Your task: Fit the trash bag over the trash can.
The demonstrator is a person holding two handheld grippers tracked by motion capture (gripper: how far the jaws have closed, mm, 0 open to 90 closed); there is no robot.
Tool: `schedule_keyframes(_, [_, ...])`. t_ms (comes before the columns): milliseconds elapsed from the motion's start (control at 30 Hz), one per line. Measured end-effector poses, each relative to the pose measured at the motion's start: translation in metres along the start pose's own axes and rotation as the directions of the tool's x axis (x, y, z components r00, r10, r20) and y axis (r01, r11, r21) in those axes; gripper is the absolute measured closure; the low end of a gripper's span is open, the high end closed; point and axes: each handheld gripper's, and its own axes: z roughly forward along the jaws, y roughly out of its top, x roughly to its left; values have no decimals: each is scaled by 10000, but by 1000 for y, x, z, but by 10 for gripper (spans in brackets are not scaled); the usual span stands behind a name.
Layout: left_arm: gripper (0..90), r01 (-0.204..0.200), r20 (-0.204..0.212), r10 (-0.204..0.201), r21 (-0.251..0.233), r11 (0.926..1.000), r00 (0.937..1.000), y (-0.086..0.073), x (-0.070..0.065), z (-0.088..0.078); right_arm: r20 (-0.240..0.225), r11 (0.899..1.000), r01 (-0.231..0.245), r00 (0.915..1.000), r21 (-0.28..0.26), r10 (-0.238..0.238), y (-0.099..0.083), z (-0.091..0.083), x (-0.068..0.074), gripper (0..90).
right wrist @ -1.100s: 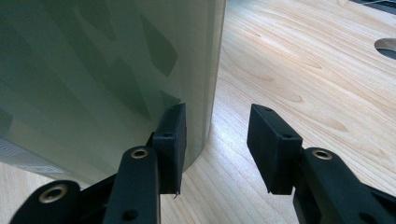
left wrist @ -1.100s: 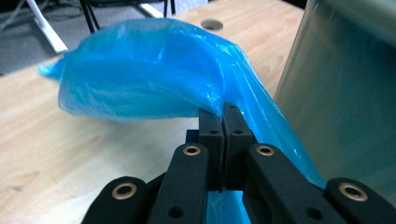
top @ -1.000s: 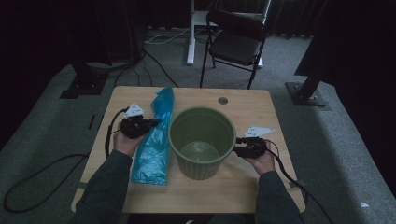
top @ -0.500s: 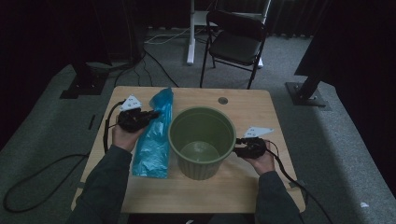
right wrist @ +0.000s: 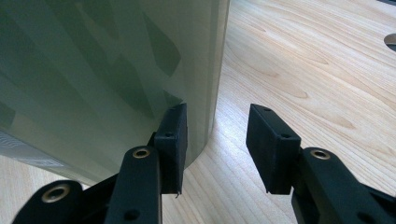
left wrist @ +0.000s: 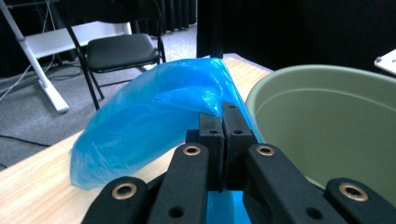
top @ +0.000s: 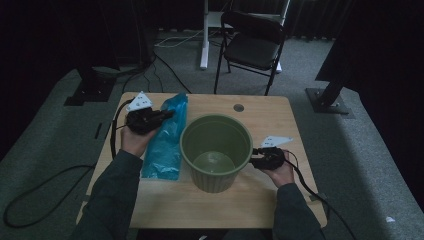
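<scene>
A dark room with grey carpet surrounds a light wooden surface (top: pixel 260 200). A black folding chair (top: pixel 252 47) stands beyond its far edge, next to a white stand leg (top: pixel 204 35). Cables (top: pixel 30 200) trail over the floor to the left. A round hole (top: pixel 238 107) sits in the surface near the far edge.

A green bucket (top: pixel 216 150) stands upright at the centre of the surface. A blue plastic bag (top: pixel 165 142) lies just left of the bucket, stretched from the near side toward the far edge.

Left claw (top: pixel 167 114): jaws pressed together, pinching a fold of the blue plastic bag at its far end. That end is raised off the surface, and in the left gripper view the bag (left wrist: pixel 149 116) arches up ahead of the closed claw (left wrist: pixel 225 122). The bucket rim (left wrist: pixel 327 77) lies just to the right of the jaws.

Right claw (top: pixel 255 159): jaws apart, gripping nothing. It rests low at the right side of the bucket. In the right gripper view the claw (right wrist: pixel 217 140) has one jaw at the bucket wall (right wrist: pixel 107 70); contact cannot be confirmed. The other jaw stands over bare wood.

The bucket stands between the two claws.
</scene>
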Motion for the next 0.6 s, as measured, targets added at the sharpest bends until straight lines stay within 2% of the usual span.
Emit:
schedule_keyframes(200, [886, -127, 133, 130, -215, 9997, 9998, 10, -5, -3, -9, 10000, -15, 10000, 6, 15, 0, 0, 0, 576])
schedule_keyframes(333, [885, -372, 259, 379, -303, 9989, 9989, 21, -11, -5, 0, 10000, -20, 10000, 29, 20, 0, 0, 0, 577])
schedule_keyframes(600, [885, -515, 393, 536, -537, 9972, 9978, 37, -16, -6, -39, 10000, -15, 10000, 33, 15, 0, 1, 0, 577])
